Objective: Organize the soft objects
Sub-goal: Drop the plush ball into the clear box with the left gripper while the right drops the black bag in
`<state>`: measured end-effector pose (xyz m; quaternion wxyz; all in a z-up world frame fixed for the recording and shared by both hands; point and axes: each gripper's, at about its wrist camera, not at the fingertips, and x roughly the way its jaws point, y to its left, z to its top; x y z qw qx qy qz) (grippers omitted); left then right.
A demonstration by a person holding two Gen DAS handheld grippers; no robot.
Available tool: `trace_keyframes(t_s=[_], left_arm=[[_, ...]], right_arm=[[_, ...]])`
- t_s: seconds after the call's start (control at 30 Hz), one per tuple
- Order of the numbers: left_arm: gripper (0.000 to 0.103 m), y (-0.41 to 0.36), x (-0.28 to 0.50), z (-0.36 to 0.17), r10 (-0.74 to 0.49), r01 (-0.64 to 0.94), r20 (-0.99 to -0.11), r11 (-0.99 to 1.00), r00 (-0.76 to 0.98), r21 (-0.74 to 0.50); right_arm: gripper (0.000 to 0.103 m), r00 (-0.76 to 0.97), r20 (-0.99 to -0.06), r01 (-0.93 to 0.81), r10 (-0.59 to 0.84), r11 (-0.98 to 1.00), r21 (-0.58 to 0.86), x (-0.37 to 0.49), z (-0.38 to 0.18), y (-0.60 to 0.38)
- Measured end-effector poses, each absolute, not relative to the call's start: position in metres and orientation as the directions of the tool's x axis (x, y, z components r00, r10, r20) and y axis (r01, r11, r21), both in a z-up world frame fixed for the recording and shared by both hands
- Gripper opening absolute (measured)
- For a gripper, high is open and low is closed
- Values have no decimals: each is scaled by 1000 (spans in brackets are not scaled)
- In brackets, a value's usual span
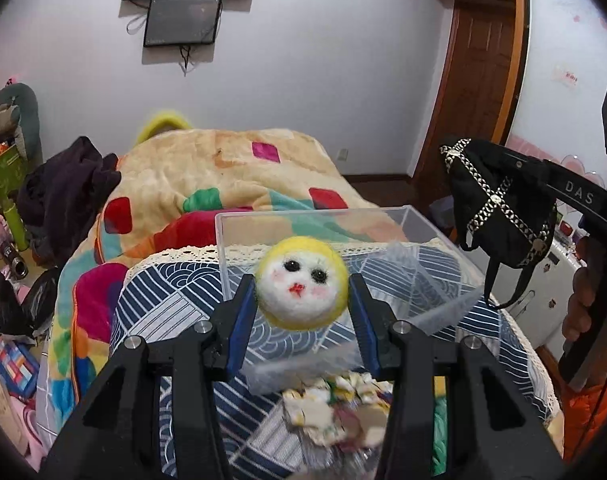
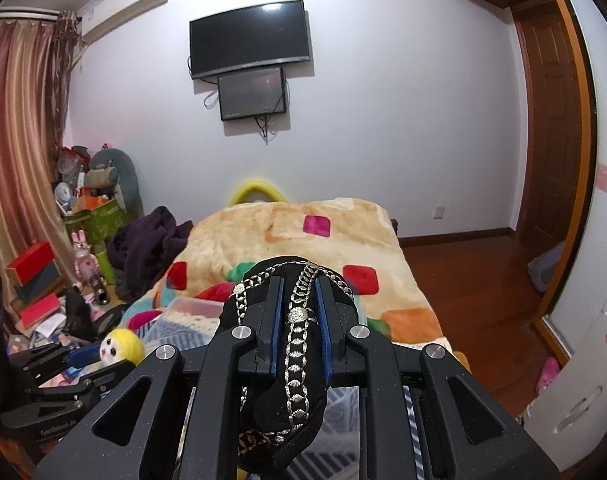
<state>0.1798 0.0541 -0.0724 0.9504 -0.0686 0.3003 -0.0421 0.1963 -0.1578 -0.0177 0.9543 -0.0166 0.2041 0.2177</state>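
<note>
My left gripper [image 1: 302, 294] is shut on a yellow-and-white felt doll head [image 1: 302, 282] with a painted face, held just above the near side of a clear plastic box [image 1: 323, 216]. It also shows in the right wrist view [image 2: 121, 346]. My right gripper [image 2: 297, 300] is shut on a black cloth piece with silver chain trim [image 2: 291, 356], held in the air. In the left wrist view that black cloth [image 1: 499, 208] hangs to the right of the box, with its straps dangling.
The box stands on a blue-and-white patterned cloth [image 1: 175, 300] at the foot of a bed with a colourful blanket [image 1: 223, 168]. A floral fabric bundle [image 1: 335, 408] lies under my left gripper. Dark clothes [image 1: 63, 188] and toys lie at the left. A wooden door [image 2: 551, 152] is at the right.
</note>
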Motion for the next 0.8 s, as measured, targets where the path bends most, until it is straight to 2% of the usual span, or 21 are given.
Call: trace_keyframes(t_s=[0.1,0.3,0.43,0.6,0.73,0.8], left_arm=[[45,54,198,-79,-119,40,-601,989,790,-144],[45,40,222,-97,-81,63,-661,997,746,-51],[45,36,234,-108,-77,70,-702,997,708,-38],[46,30,237,-111,-67,75,-709,997,702,-21],[47,30,237,-111,-61,68,-713,997,698,-19],[50,32,235,-109,-68,66,-710,997,701,-31]], right_arm=[[14,817,-429,-406,385,913,44,212,-26,-152],[14,758,-549,-416,351,909,7,235,-53,-136],[14,704,-621,-441,343,897,-5,242,-69,-131],[15,629,-703,-470,332,883,-5,252,-85,-127],[16,604,-729,-479,322,878,-9,253,-90,-128],[20,595,-733,-486,331,874,1,250,-90,-130]])
